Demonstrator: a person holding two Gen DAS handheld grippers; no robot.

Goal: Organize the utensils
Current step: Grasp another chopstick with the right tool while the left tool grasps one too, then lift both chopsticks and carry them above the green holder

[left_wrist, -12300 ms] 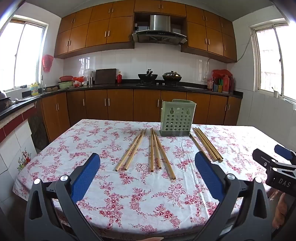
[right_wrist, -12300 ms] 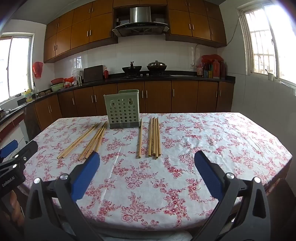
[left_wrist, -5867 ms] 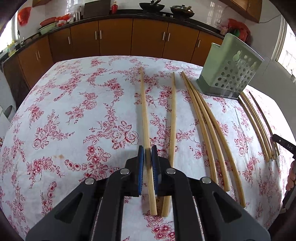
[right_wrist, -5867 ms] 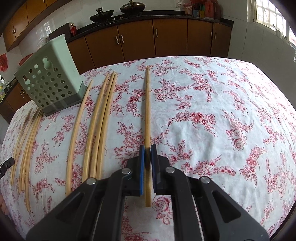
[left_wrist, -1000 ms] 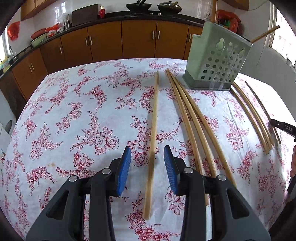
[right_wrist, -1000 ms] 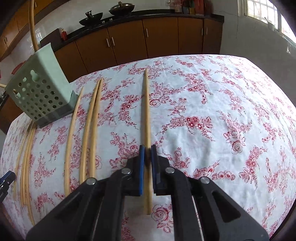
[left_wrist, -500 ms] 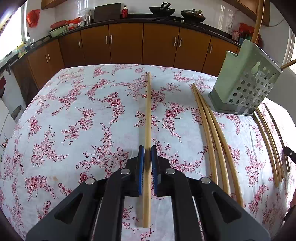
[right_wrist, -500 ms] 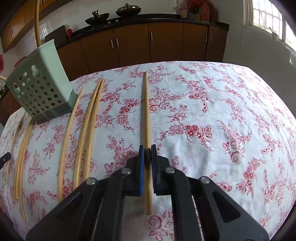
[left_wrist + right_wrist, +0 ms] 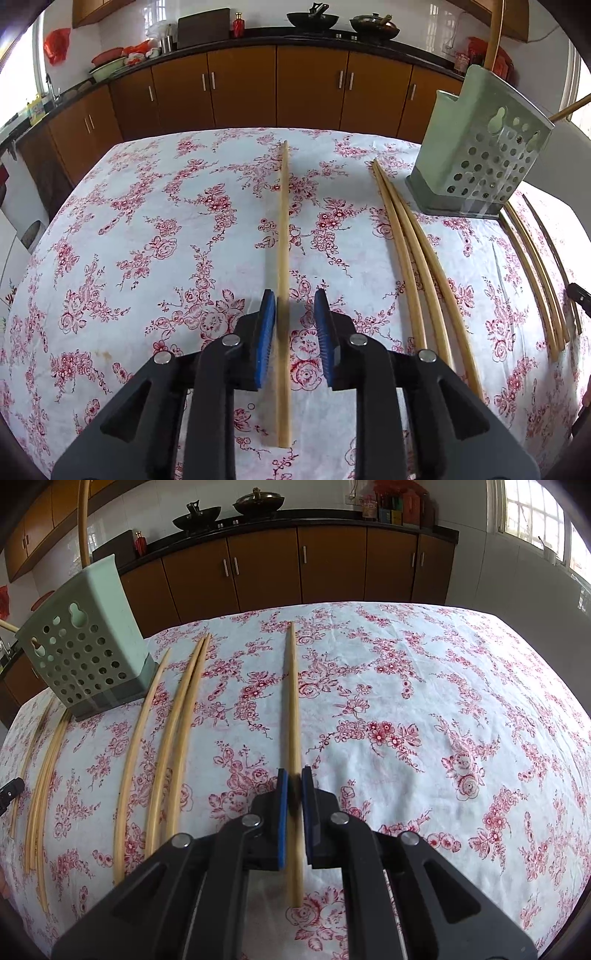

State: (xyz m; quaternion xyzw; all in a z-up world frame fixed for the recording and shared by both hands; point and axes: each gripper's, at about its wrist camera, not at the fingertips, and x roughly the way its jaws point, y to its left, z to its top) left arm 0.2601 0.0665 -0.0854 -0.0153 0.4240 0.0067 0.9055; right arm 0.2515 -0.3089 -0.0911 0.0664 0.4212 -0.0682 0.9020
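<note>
Covering the table, floral cloth; left fingers apart, right fingers pinching a chopstick.

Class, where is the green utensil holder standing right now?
The green utensil holder stands on the floral tablecloth, far right in the left wrist view, far left in the right, between loose chopstick groups.

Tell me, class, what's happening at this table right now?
A person with two handheld grippers is sorting long chopsticks into a green holder. The left gripper is open, fingers either side of one chopstick on the tablecloth. The right gripper is shut on another chopstick. Two chopsticks already stand in the holder; several others lie loose beside it.
</note>
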